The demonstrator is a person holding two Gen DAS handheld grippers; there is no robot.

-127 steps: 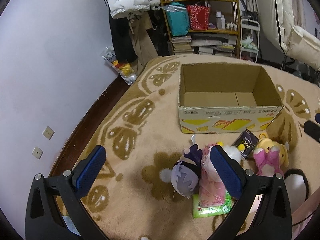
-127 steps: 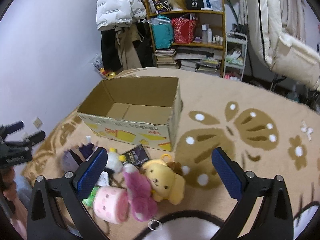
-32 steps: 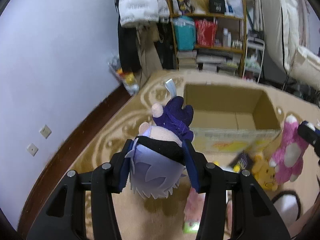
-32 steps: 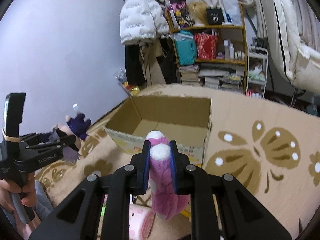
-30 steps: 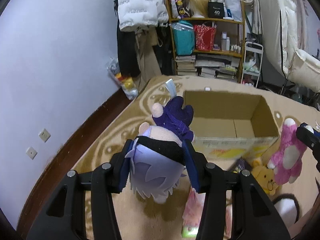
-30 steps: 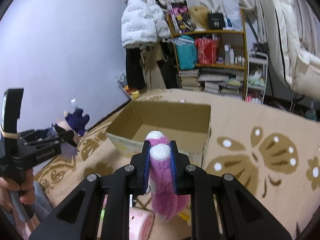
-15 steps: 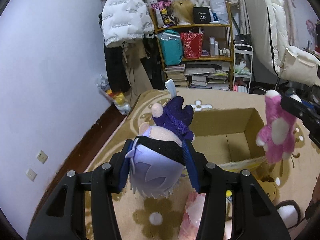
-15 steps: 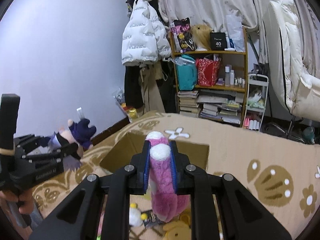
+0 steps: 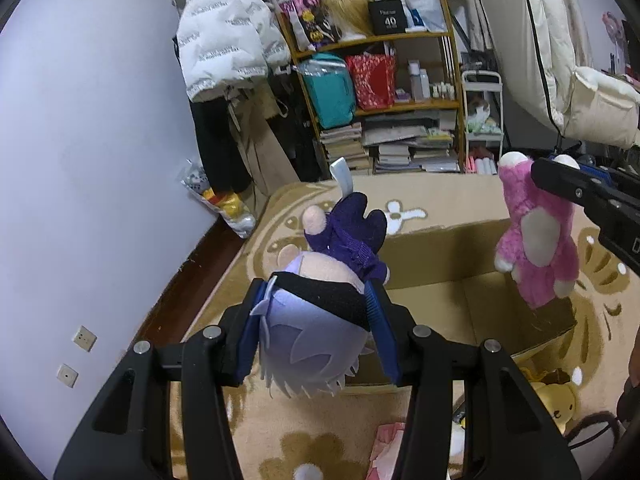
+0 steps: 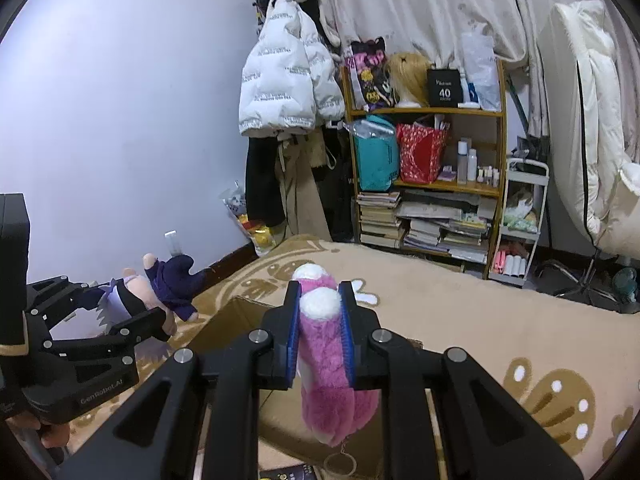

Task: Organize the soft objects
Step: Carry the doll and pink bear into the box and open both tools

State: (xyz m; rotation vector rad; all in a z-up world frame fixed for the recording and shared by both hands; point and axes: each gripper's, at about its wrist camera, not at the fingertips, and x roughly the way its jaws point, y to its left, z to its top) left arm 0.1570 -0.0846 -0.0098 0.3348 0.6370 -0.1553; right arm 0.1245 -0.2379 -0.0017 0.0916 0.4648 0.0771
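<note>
My left gripper [image 9: 316,332] is shut on a purple-haired plush doll [image 9: 320,320] and holds it in the air over the near left corner of the open cardboard box [image 9: 448,256]. My right gripper [image 10: 320,320] is shut on a pink plush bear [image 10: 332,384], which hangs above the box [image 10: 232,320]. The bear also shows at the right in the left wrist view [image 9: 536,240], over the box's right side. The doll and left gripper show at the left in the right wrist view [image 10: 156,292].
A yellow plush [image 9: 556,400] and a pink soft roll [image 9: 388,448] lie on the beige carpet [image 9: 320,432] in front of the box. A cluttered shelf [image 10: 424,168], a hanging white jacket [image 10: 288,80] and a white chair [image 10: 592,140] stand behind.
Both grippers closed on the toys, lifted them off the carpet and carried them up and forward over the box. The view now looks further across the room.
</note>
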